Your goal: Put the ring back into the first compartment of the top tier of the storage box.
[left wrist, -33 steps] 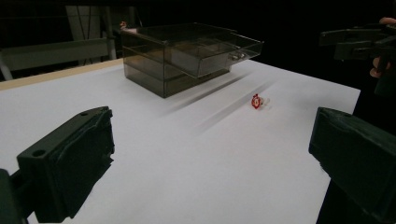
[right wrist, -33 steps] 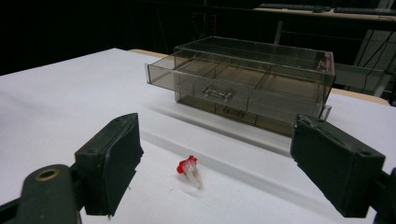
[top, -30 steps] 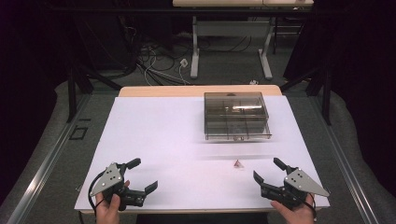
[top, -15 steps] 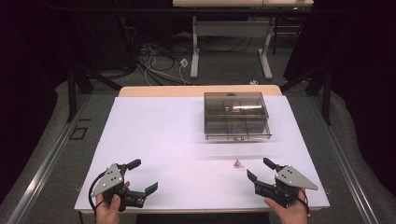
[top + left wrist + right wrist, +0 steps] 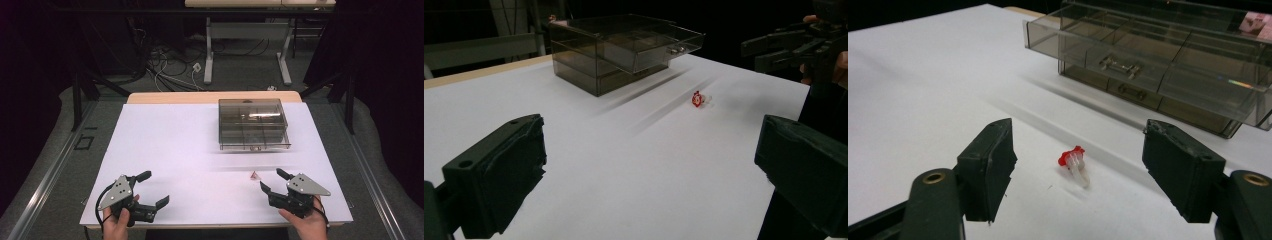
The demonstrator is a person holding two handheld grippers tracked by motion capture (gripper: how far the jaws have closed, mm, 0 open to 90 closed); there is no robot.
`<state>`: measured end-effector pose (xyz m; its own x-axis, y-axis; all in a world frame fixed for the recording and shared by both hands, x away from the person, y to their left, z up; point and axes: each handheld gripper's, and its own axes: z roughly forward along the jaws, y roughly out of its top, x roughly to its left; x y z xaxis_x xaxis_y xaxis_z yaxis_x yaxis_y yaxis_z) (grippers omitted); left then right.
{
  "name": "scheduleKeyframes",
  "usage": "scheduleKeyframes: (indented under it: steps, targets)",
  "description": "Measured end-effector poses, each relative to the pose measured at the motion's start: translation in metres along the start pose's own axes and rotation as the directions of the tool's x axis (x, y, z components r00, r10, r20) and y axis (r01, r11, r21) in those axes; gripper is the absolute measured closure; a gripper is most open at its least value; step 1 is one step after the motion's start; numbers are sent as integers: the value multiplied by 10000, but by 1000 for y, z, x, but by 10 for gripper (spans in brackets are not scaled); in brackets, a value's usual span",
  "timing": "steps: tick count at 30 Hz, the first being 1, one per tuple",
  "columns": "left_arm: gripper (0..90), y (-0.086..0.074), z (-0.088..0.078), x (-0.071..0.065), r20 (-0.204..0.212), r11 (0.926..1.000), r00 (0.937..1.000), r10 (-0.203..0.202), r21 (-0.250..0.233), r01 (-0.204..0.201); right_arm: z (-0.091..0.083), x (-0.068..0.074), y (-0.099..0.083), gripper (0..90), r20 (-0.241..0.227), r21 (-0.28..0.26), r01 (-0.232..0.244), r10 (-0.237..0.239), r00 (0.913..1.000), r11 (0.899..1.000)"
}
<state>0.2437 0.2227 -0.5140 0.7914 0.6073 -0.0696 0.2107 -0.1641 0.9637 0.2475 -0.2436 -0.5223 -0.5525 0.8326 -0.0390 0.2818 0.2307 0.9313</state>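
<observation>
A small red piece with a clear stem (image 5: 254, 175) lies on the white table top (image 5: 180, 150), in front of a smoked clear drawer box (image 5: 253, 127). My right gripper (image 5: 271, 179) rests just right of the piece at the table's near edge. In the right gripper view its jaws (image 5: 1085, 170) stand open on either side of the red piece (image 5: 1071, 159) without touching it; they have just been closing. The box's top drawer (image 5: 1148, 55) is pulled out. My left gripper (image 5: 155, 188) is held open at the near left, far from the piece (image 5: 697, 98).
A wooden strip (image 5: 210, 96) borders the table's far edge. Behind the table, cables (image 5: 165, 60) and a desk frame (image 5: 247, 45) stand on the floor. A metal rail (image 5: 45, 175) runs along the left side.
My right gripper has shifted left toward the red piece and its jaws have narrowed. The left gripper has stayed where it was.
</observation>
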Motion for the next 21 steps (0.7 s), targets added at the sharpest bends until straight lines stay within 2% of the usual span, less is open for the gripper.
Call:
scheduleKeyframes:
  steps: [6,10,11,14,21]
  targets:
    - [2,0,1,0,58,10000,10000,-7,39,7,7,1,-1,283,-133,309,316,-312,9994,9990]
    - [2,0,1,0,76,9999,10000,-32,121,31,10,2,0,283,-143,341,413,-409,9991,9986]
    - [2,-1,2,-1,65,9999,9998,-163,44,163,11,2,1,283,-143,310,436,-432,9990,9986]
    - [2,-1,2,0,75,9999,9999,-83,69,82,13,1,1,283,-169,395,562,-556,9983,9976]
    - [2,-1,2,1,80,9999,9999,-105,91,105,24,0,1,288,-357,711,416,-392,9986,9966]
